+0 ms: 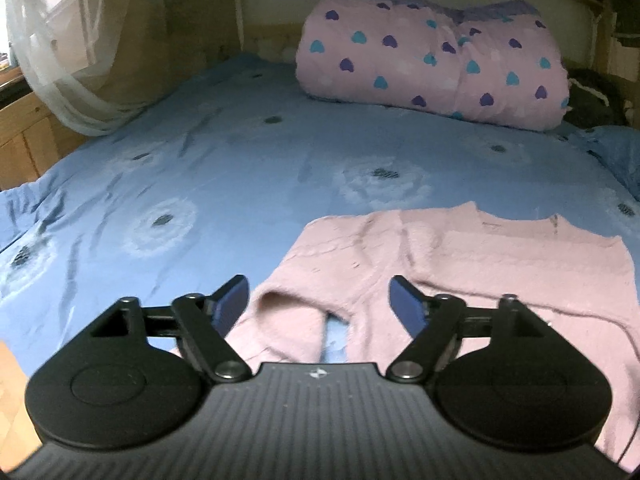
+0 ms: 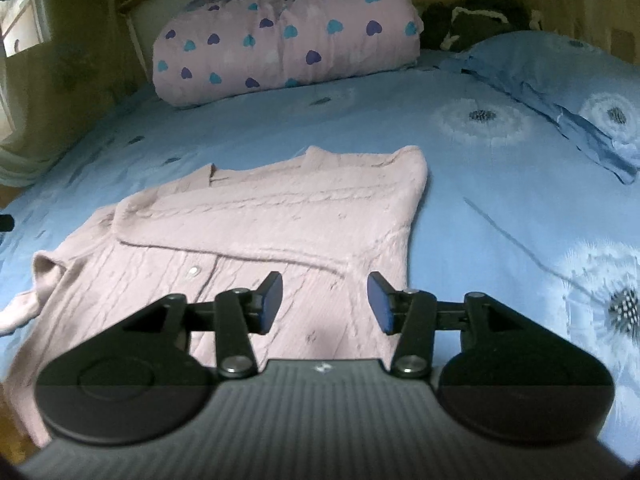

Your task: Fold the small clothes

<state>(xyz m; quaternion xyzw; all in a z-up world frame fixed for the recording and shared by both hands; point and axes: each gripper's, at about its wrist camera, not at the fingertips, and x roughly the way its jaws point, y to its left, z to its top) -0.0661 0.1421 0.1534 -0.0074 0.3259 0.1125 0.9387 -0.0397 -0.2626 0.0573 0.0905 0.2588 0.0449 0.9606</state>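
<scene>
A small pink knitted cardigan (image 1: pixel 460 264) lies flat on the blue bed sheet (image 1: pixel 240 168), partly folded, with one sleeve laid across its front. My left gripper (image 1: pixel 318 300) is open and empty, just above the cardigan's left sleeve cuff (image 1: pixel 280 304). In the right wrist view the cardigan (image 2: pixel 248 232) shows its buttons and the folded-over sleeve. My right gripper (image 2: pixel 325 300) is open and empty over the cardigan's lower right part, near its right edge.
A rolled pink quilt with heart print (image 1: pixel 432 68) lies at the head of the bed. A blue pillow (image 2: pixel 560 92) sits at the right. A dark soft item (image 2: pixel 472 20) lies behind it. White netting (image 1: pixel 52 60) hangs at the left.
</scene>
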